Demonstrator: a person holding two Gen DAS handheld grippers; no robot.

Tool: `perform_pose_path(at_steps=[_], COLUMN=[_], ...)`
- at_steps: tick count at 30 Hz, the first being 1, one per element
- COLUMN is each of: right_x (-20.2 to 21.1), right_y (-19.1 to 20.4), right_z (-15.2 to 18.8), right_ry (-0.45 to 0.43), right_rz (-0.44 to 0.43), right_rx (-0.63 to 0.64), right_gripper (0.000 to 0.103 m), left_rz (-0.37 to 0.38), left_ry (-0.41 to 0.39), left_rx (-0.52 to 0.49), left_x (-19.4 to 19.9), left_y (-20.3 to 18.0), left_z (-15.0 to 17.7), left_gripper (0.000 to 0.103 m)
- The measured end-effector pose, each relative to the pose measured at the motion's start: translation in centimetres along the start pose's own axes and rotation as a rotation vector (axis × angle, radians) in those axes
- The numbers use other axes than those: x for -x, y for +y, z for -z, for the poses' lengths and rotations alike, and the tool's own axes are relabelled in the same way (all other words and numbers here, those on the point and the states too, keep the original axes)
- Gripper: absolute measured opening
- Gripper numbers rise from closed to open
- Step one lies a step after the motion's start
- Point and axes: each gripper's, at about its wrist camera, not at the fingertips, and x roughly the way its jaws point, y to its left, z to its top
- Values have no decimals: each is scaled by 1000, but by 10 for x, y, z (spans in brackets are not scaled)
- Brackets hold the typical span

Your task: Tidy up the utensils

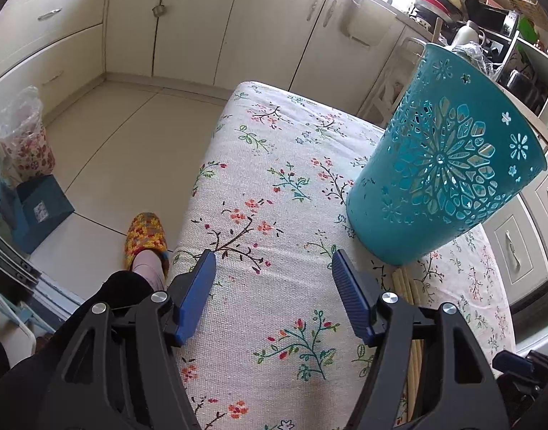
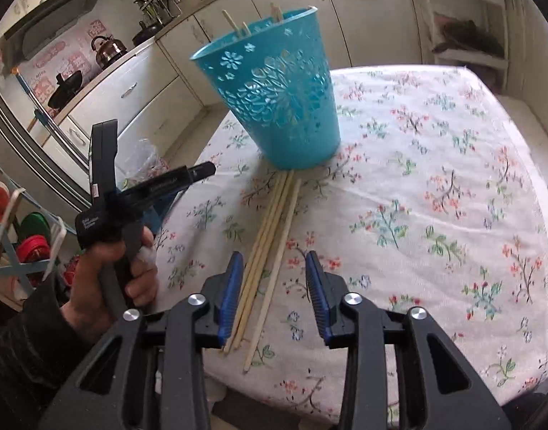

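My right gripper [image 2: 274,286] has its jaws apart, with nothing clamped. Between and below them lie the wooden chopsticks [image 2: 270,251], a loose bundle flat on the floral cloth; my blue left pad sits just over the bundle's near side, though I cannot tell whether it touches any stick. The sticks run away from me, and their far ends reach the foot of the teal holder [image 2: 284,100].

The holder stands upright on the tabletop [image 2: 435,197], a tall cup with flower cut-outs in its wall. A few stick ends [image 2: 234,23] poke above its rim at the back.

My left gripper [image 1: 274,279] also has its jaws wide apart, holding nothing, above bare cloth near the tabletop's left edge. In the left wrist view the same holder [image 1: 446,157] is ahead and to the right, and a few chopsticks [image 1: 408,290] show just beyond my right pad, running from the holder's foot back under the gripper's frame.

From the right wrist view my left hand [image 2: 112,276] grips the handle of that left gripper, off the tabletop's left side.

Farther out, a slippered foot [image 1: 145,240] stands on the tiled floor, cream cabinets [image 1: 202,21] line the walls, and a kettle [image 2: 107,50] sits on the counter.
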Motion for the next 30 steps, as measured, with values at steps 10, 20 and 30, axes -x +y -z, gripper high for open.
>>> perform_pose_path(at_steps=[10, 20, 30], right_x=[-71, 2, 90], right_y=[13, 2, 36], right_z=[-18, -29, -155], right_ry=[34, -114, -700], right_rz=[198, 56, -103], right_rx=[61, -35, -43], right_gripper=[13, 6, 6], left_rz=[3, 3, -4], left_ry=[-5, -2, -3], left_rx=[-2, -13, -22], left_x=[1, 0, -1], left_y=[0, -2, -7], left_z=[1, 1, 2], left_gripper=[66, 69, 71])
